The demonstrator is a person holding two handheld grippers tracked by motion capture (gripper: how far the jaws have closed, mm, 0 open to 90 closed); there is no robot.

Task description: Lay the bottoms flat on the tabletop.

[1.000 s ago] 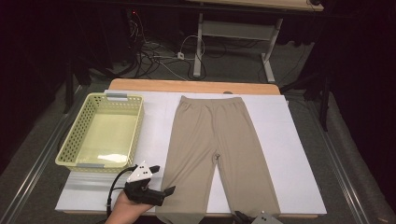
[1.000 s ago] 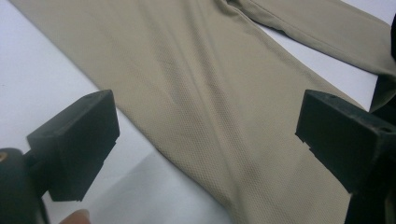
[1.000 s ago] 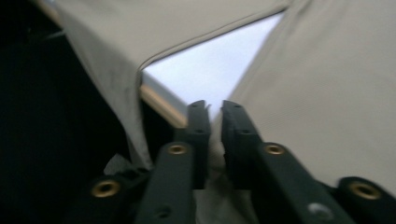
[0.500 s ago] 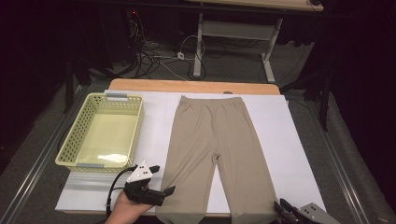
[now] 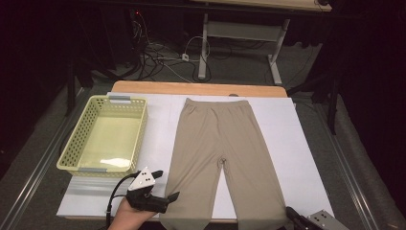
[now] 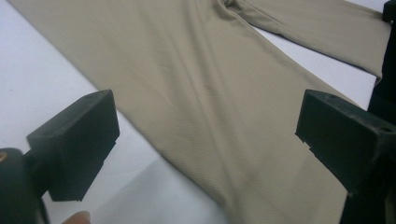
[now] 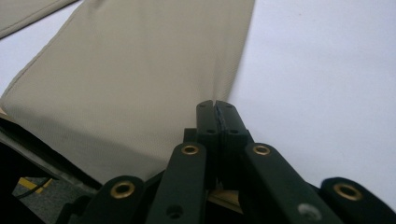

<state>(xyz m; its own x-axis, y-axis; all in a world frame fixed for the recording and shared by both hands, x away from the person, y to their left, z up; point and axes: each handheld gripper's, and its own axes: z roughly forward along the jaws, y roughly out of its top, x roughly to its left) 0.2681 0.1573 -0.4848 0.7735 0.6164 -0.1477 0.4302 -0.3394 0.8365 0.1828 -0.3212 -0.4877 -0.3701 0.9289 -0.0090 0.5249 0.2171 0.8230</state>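
Beige pants (image 5: 225, 143) lie flat on a white sheet (image 5: 301, 143), waistband at the far side, both legs pointing toward me. My left gripper (image 5: 166, 184) is open beside the outer edge of the left leg, near its hem; in the left gripper view its jaws (image 6: 205, 126) stand wide apart over the pants (image 6: 210, 93). My right gripper (image 5: 290, 212) is low at the near right. In the right gripper view its jaws (image 7: 217, 106) are pressed together, tips at the outer edge of the right leg (image 7: 130, 84) by the hem. I cannot tell if fabric is pinched.
A pale yellow plastic basket (image 5: 74, 143) stands on the left of the sheet, with nothing in it. A strip of wooden tabletop (image 5: 191, 88) shows at the far edge. Cables and a desk frame (image 5: 239, 33) lie on the floor beyond.
The right gripper shifted right along the near edge, then came back slightly left toward the right leg's hem. The left gripper and pants stayed put.
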